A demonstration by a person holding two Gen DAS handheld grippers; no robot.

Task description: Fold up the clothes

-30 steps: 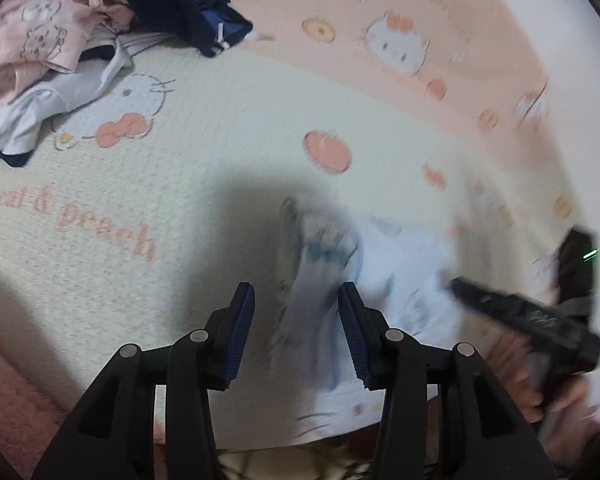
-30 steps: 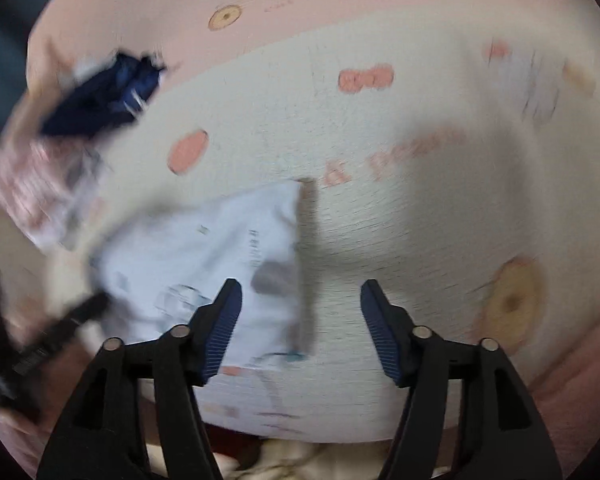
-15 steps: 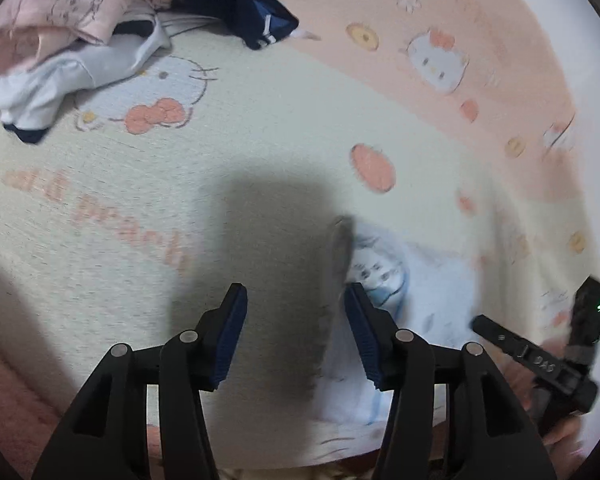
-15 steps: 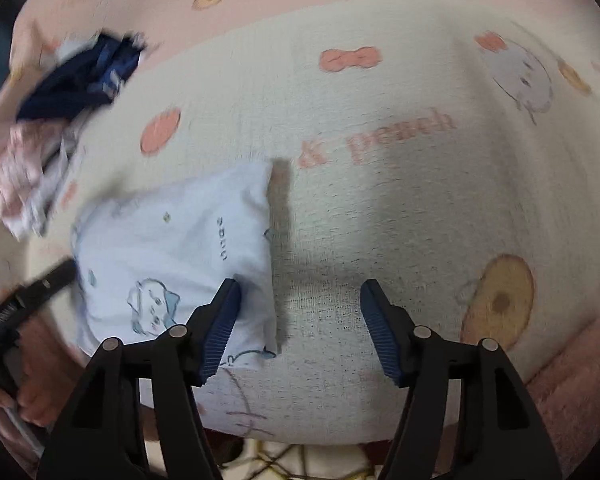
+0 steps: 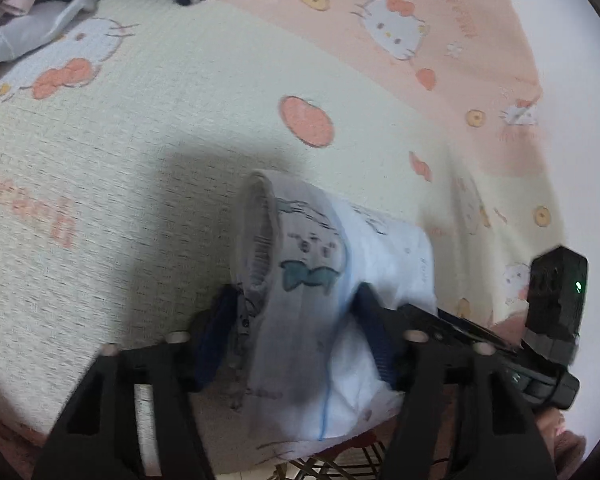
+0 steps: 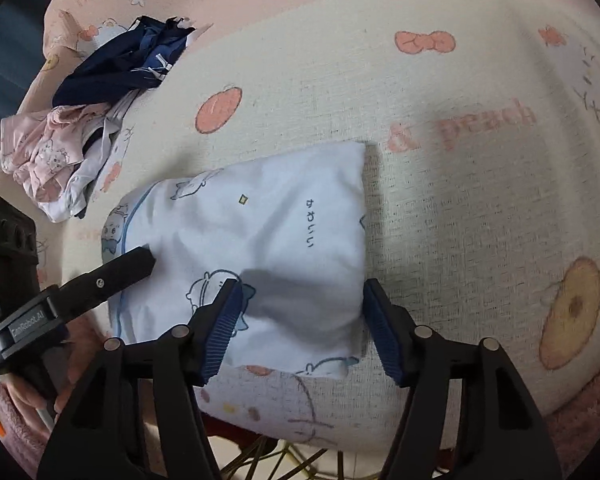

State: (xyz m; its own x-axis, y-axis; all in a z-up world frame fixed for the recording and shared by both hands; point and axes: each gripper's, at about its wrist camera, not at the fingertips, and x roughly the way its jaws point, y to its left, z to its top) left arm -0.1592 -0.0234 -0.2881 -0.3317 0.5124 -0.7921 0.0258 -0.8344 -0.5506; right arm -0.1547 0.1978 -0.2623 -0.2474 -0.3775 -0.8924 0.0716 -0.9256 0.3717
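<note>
Straddling folded white printed tee (image 6: pixel 260 240) on waffle-weave blanket (image 6: pixel 460 220): both grippers (image 5: pixel 296 336) (image 6: pixel 300 320) half-open; grip unclear.

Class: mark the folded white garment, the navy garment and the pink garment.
folded white garment (image 6: pixel 260 240), right wrist view, middle of its top face.
navy garment (image 6: pixel 116 68), right wrist view, its bunched centre.
pink garment (image 6: pixel 44 148), right wrist view, its printed front.
</note>
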